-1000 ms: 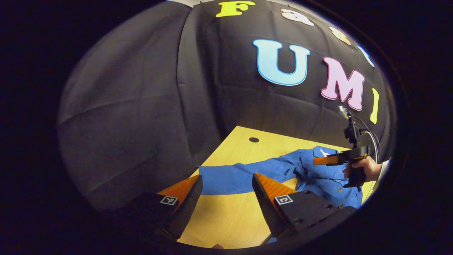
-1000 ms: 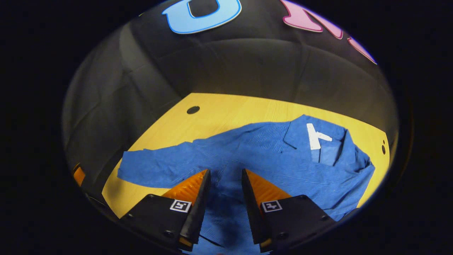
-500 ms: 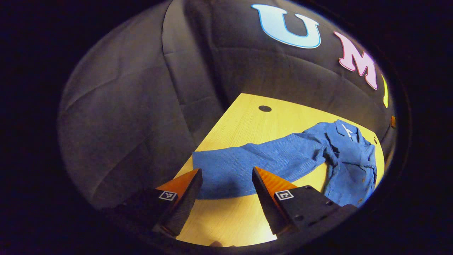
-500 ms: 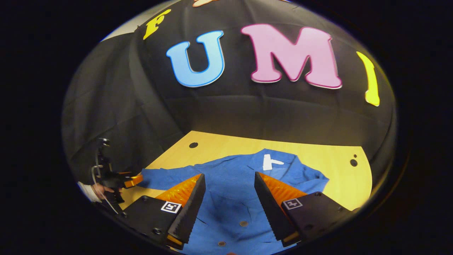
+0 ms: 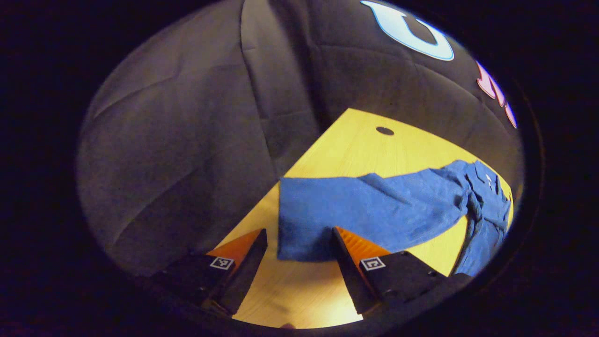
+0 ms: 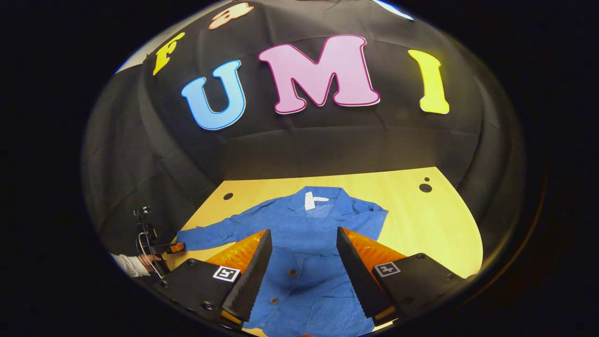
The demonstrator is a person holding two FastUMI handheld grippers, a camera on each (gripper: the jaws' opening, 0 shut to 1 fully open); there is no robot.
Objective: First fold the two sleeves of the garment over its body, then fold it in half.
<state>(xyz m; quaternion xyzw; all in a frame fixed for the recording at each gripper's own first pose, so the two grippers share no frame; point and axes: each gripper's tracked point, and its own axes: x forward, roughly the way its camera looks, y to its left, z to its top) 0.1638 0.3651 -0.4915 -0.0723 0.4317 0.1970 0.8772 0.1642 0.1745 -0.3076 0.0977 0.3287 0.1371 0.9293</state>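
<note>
Lying across a yellow wooden table [image 5: 355, 145], a blue garment [image 5: 374, 206] stretches one sleeve [image 5: 323, 220] toward the left gripper [image 5: 299, 245] in the left gripper view; the sleeve's cuff end sits between the spread fingers, neither visibly pressing it.

From the right gripper view, the right gripper [image 6: 303, 250] hovers over the garment's buttoned front, fingers wide apart and holding nothing. The garment's collar lies beyond, and the left gripper sits at the far sleeve's end.

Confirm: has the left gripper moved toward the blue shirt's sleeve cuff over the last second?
Yes. The left gripper has closed in on the blue shirt's sleeve cuff, which lies on the wooden table.
</note>
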